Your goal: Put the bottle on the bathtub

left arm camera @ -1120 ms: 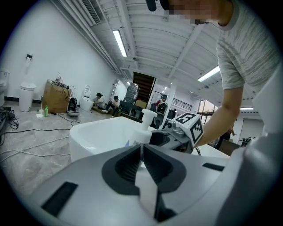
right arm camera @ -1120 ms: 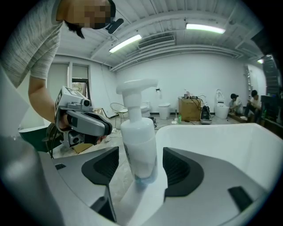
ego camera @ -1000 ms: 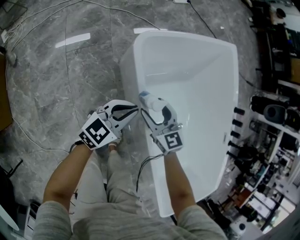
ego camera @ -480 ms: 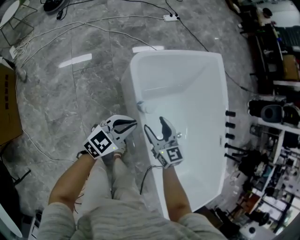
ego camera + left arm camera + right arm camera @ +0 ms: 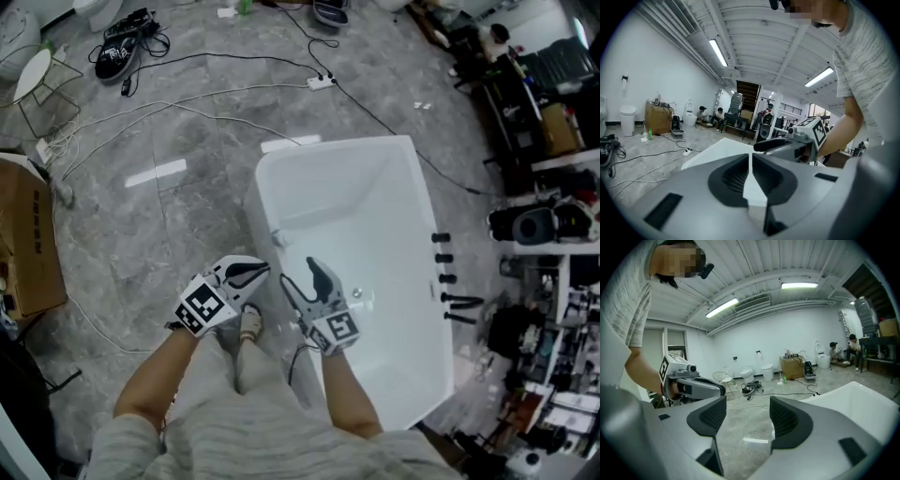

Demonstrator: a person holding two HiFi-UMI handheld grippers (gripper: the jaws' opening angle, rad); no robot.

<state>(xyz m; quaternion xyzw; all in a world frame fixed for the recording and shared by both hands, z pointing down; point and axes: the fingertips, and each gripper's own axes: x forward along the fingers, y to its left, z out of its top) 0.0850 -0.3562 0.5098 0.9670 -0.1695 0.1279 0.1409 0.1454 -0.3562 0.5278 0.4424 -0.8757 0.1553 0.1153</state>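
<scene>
Bottle [image 5: 278, 238]: small and pale, sits on the near left rim of the bathtub [image 5: 356, 202], touching the rim's top edge. From the head view I cannot tell whether it is upright or lying down (too small at this angle). Nothing grips it.

Bathtub: white, open side up, on the grey marble floor [image 5: 169, 216].

Right gripper [image 5: 298, 275]: hangs over the tub's left rim, just on my side of the bottle and clear of it. Its own view shows the jaws spread apart, with only floor between them.

Left gripper [image 5: 255, 274]: beside the right one, out over the floor just left of the tub, pointing toward the rim. Its own view shows the jaws pressed together with only a thin slit between the pads, and nothing caught in it. The two grippers are near each other but not touching (each one shows up in the other's camera).

Surroundings: a cardboard box [image 5: 28, 239] at the far left edge. Cables [image 5: 187, 108] trail across the floor to a power strip [image 5: 322, 82] beyond the tub's far end. Cluttered shelves [image 5: 553, 225] of dark equipment run along the right side.
</scene>
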